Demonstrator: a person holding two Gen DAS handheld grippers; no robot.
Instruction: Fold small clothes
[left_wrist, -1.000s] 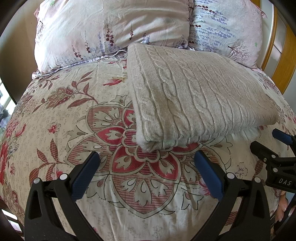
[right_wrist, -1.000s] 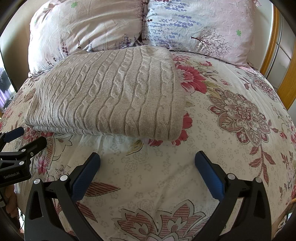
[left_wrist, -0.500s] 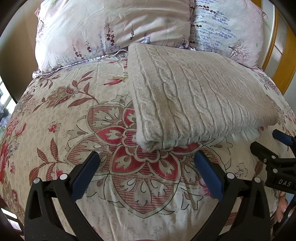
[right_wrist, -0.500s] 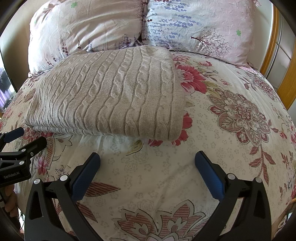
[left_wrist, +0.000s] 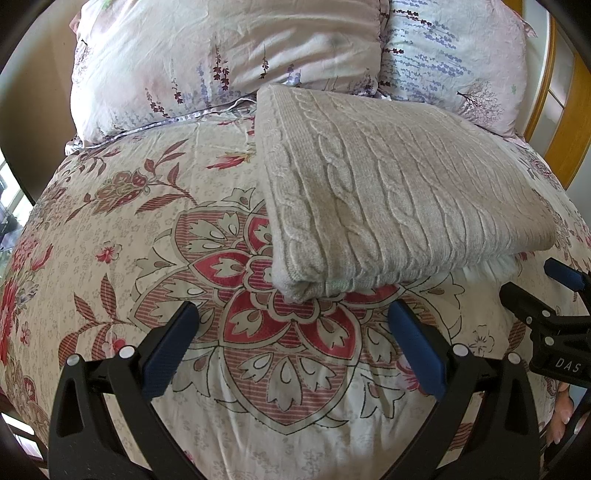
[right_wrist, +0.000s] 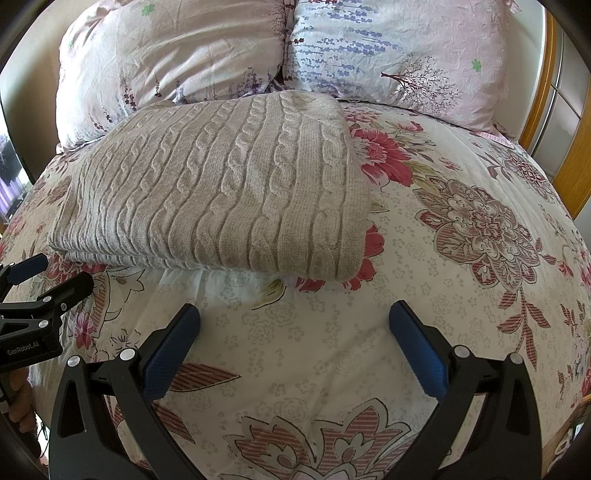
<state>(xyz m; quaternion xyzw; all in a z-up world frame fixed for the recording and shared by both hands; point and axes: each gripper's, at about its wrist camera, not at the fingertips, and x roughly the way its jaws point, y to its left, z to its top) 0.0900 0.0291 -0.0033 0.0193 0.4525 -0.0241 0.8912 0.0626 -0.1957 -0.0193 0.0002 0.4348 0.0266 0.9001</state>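
Hovering both my left tongs (left_wrist: 291, 332) and right tongs (right_wrist: 293, 332) spread apart, empty, near the folded sweater (left_wrist: 399, 195), cables running near-to-far.

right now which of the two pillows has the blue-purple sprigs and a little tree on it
The right pillow, nearest the wooden headboard. Its case shows rows of blue-purple sprigs and a small dark tree; the left pillow is plain pink with only a few sprigs low down.

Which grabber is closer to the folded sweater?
Left, but only slightly. The left gripper sits open just below the sweater's near corner. The right gripper sits open a little further back from its front edge.
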